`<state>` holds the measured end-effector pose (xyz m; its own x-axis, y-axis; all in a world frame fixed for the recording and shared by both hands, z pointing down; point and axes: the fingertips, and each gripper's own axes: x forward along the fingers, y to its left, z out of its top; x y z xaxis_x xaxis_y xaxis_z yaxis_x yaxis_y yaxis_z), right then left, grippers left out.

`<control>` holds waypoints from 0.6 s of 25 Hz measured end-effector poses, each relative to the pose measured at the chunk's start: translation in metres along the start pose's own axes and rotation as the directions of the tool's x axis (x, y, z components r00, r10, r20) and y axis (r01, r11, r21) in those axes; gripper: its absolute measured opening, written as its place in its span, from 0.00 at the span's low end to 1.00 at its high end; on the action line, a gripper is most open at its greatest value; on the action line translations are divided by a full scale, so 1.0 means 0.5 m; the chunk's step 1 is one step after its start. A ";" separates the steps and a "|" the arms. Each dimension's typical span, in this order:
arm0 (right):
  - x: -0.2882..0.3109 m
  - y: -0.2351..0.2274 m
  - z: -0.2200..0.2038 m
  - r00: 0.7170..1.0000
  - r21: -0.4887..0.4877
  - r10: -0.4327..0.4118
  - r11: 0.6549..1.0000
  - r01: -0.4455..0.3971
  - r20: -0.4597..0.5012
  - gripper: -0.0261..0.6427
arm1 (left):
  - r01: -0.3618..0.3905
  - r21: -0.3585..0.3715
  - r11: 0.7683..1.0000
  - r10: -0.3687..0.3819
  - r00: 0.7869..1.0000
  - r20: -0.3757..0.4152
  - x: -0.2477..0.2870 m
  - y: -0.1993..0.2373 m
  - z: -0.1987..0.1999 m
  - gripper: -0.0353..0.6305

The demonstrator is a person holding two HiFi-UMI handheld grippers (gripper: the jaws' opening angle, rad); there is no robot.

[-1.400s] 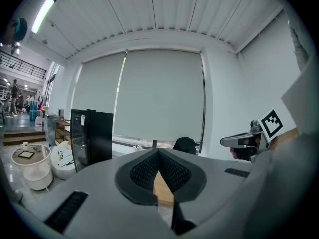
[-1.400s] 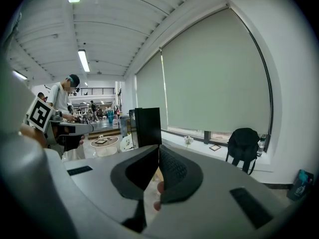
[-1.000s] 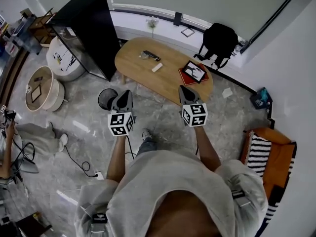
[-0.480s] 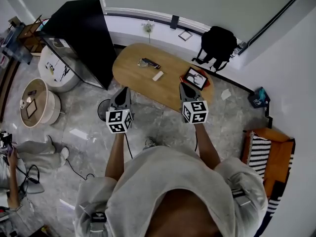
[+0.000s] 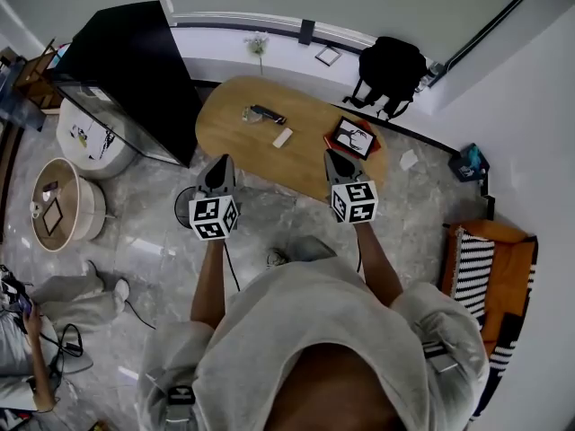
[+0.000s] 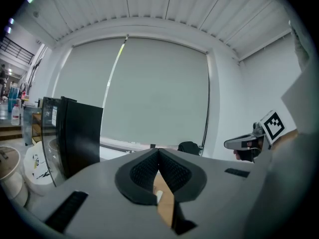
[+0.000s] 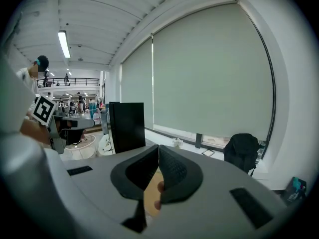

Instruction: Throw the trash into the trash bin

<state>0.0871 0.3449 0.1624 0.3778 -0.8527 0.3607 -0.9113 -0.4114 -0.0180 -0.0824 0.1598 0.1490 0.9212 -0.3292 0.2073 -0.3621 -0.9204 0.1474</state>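
Trash: a small white flat rectangular scrap [image 5: 283, 137] lies near the middle of the oval light-wood bench [image 5: 225, 142]. Further back a crumpled pale bit [image 5: 249, 114] lies just beside a slim black bar [image 5: 270, 114].
Trash bin: the dark round trash bin [image 5: 183, 206] stands on the grey marbled floor [image 5: 269, 227], just off the bench's near left edge and partly behind the left marker cube.
Left tongs [image 5: 220, 162]: pressed together with nothing between them, tips pointing at the bench's near edge.
Right tongs [image 5: 335, 158]: pressed together and empty, tips at the bench's near edge, near a red-edged framed picture [image 5: 352, 137].
Markings: each tongs' cube bears black-and-white square code patterns. A white drum-shaped cabinet [image 5: 85, 137] has dark print on its side, too small to read.
Surroundings: a tall black cabinet [image 5: 135, 65] stands left of the bench. A black backpack [image 5: 392, 68] leans at the wall. An orange chair with a black-and-white striped cushion [image 5: 473, 268] is at the right.
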 end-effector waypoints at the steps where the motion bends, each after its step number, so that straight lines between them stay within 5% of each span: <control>1: 0.005 -0.004 -0.002 1.000 0.001 0.001 1.000 -0.001 -0.004 0.08 | 0.001 -0.004 1.000 -0.001 1.000 -0.007 0.007 0.001 -0.006 0.08; 15: 0.209 -0.096 0.022 0.993 0.019 0.109 0.994 -0.108 -0.034 0.08 | -0.067 -0.015 0.998 0.065 0.995 -0.070 0.190 0.026 -0.009 0.08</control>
<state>0.1721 0.2722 0.1908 0.2704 -0.8812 0.3878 -0.9437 -0.3224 -0.0745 -0.0004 0.1174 0.1750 0.8833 -0.3730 0.2841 -0.4246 -0.8933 0.1475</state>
